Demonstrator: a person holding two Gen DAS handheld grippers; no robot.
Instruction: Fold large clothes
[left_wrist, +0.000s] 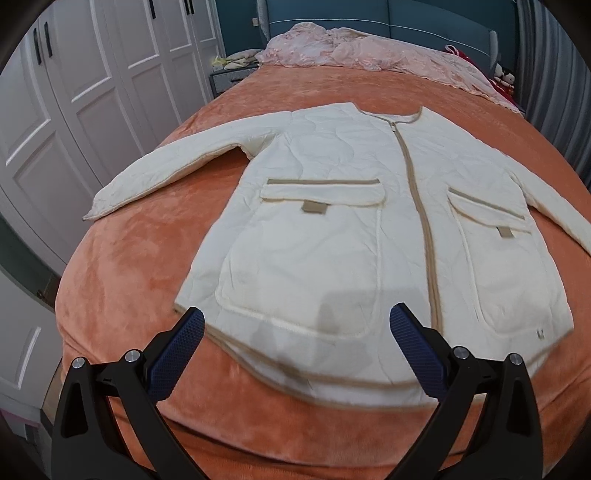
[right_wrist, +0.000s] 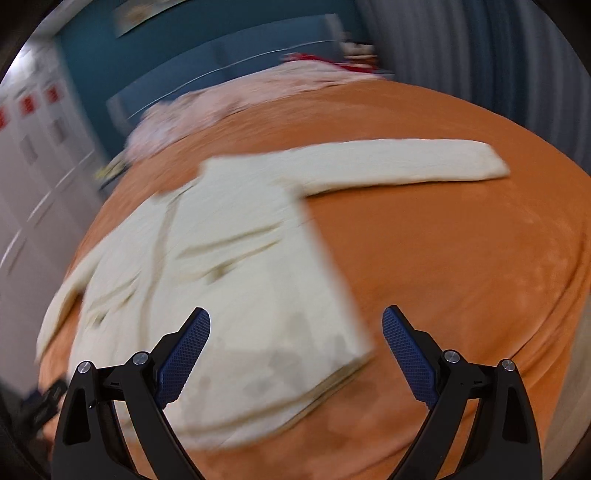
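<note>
A cream quilted jacket (left_wrist: 332, 221) with tan zipper and two flap pockets lies flat, front up, on the orange bed (left_wrist: 147, 258), sleeves spread to both sides. My left gripper (left_wrist: 297, 314) is open and empty, hovering above the jacket's hem, left of the zipper. In the right wrist view the jacket (right_wrist: 240, 258) is blurred; its right sleeve (right_wrist: 406, 162) stretches out to the right. My right gripper (right_wrist: 295, 317) is open and empty above the jacket's lower right corner.
A pink crumpled blanket (left_wrist: 369, 51) lies at the head of the bed against a blue headboard (left_wrist: 406, 18). White wardrobe doors (left_wrist: 74, 92) stand at the left. Grey curtains (right_wrist: 498, 55) hang at the right. A nightstand (left_wrist: 229, 75) stands beside the bed.
</note>
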